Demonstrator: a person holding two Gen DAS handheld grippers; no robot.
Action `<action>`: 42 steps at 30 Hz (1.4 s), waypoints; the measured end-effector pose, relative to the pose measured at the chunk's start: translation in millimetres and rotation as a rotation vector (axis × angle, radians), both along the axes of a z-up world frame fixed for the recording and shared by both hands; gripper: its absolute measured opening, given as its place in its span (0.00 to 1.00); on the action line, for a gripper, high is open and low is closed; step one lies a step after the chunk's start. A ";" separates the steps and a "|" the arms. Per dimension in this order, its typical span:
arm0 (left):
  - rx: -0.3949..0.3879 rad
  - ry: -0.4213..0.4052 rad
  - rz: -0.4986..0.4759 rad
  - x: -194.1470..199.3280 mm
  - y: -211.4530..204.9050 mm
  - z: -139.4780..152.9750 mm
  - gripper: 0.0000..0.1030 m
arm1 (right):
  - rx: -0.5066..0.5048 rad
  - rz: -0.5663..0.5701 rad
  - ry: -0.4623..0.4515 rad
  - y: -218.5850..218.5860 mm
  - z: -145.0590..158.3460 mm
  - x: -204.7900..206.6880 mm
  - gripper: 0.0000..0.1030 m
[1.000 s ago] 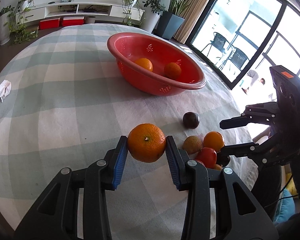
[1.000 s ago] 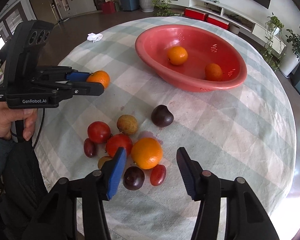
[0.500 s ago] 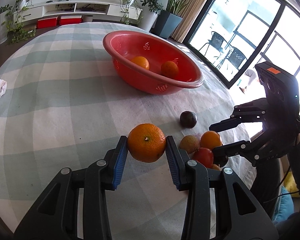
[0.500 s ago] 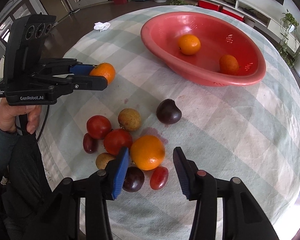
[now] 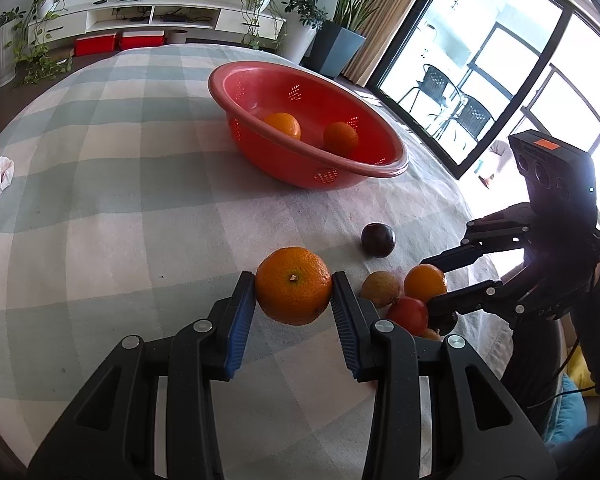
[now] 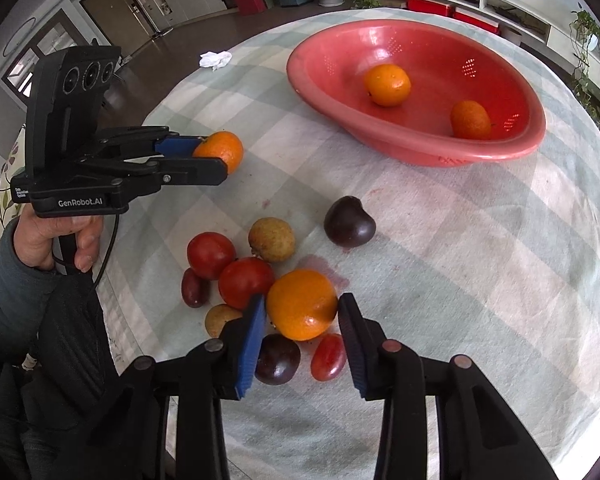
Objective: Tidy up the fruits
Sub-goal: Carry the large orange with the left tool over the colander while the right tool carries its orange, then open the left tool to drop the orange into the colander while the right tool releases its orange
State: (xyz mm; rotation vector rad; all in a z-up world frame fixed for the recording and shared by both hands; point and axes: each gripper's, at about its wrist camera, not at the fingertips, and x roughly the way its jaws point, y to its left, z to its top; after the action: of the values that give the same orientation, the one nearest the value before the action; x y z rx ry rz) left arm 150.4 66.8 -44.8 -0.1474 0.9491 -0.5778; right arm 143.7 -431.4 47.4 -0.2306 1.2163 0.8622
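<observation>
A round desk (image 6: 480,280) covered in a pale green-and-white checked cloth; on it a red perforated plastic basin (image 6: 416,148); nearer the edge a cluster of loose fruit (image 6: 260,276), red, tan and dark purple; a dark purple plum (image 6: 350,221) lies apart; a crumpled white tissue (image 6: 216,59) at the far rim.

a home living room: a round table (image 5: 100,208) under a checked cloth, potted plants (image 5: 340,12), a low white tv shelf (image 5: 152,20), a glass door (image 5: 480,68) onto a balcony with chairs (image 5: 436,84).
</observation>
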 end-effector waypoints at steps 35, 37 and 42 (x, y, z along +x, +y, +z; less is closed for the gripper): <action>0.272 -0.146 -0.178 88.6 -100.7 67.9 0.35 | 0.244 -0.465 -0.157 -29.1 84.2 116.9 0.39; 0.283 -0.131 -0.191 95.5 -109.6 58.5 0.35 | 0.233 -0.469 -0.138 -23.7 77.3 128.7 0.39; 0.299 -0.100 -0.215 101.9 -122.2 40.8 0.35 | 0.197 -0.449 -0.091 -9.1 57.5 152.9 0.39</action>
State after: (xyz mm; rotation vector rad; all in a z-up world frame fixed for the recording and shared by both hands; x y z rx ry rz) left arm 252.2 -55.5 -4.0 0.2523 0.9489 -0.6268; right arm 296.6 -440.5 104.9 0.1586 1.0348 0.5654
